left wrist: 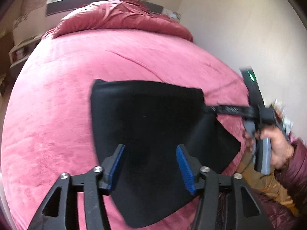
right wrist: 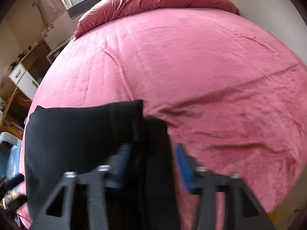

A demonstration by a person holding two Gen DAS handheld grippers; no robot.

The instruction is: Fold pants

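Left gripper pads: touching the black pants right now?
Apart. In the left wrist view both blue pads of the left gripper stand spread wide over the black pants, with visible cloth between them and neither pad pressing it.

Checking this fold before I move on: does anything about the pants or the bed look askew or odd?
Nothing damaged. The black pants lie folded on the pink bed cover, but one under layer juts out at the lower right edge as a loose flap instead of lining up with the top layer. The duvet is bunched at the far end.
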